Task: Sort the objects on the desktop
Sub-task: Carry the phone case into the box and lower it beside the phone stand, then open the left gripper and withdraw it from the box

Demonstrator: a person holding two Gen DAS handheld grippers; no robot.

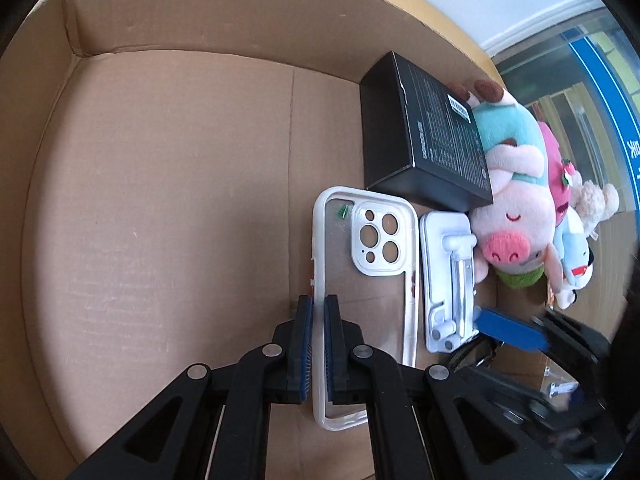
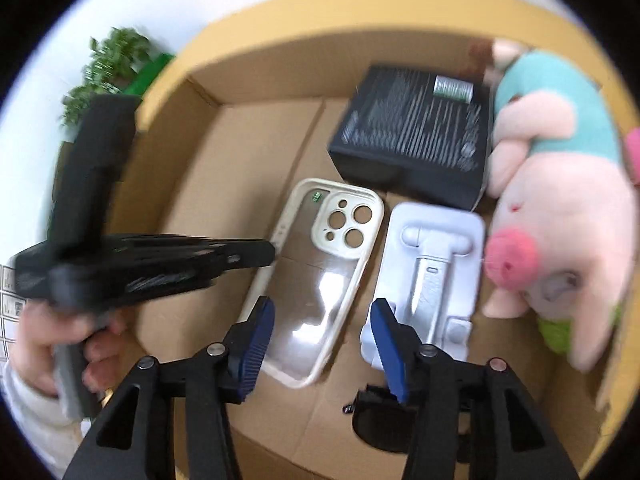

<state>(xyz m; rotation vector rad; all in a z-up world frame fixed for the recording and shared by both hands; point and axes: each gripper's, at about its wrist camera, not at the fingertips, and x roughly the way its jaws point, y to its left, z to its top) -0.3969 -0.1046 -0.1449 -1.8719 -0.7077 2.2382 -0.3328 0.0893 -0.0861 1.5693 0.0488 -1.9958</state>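
– Where's the glossy white-rimmed clear phone case (image 1: 362, 276)?
– Flat in the corrugated cardboard box (image 1: 160, 200); left gripper (image 1: 319, 344) clamps its rim between ribbed blue pads.
– Right gripper (image 2: 324, 340)?
– Jaws apart, empty.

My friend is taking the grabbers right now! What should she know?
Left gripper: shut on the side rim of the phone case, inside the cardboard box.
Right gripper: open, holding nothing, above the white phone stand.
In the box: phone case, stand beside it, black box, and pig plush by the right wall.
Done: those things lie in the box.
Left: let go of the case; whether more things wait outside cannot be seen.
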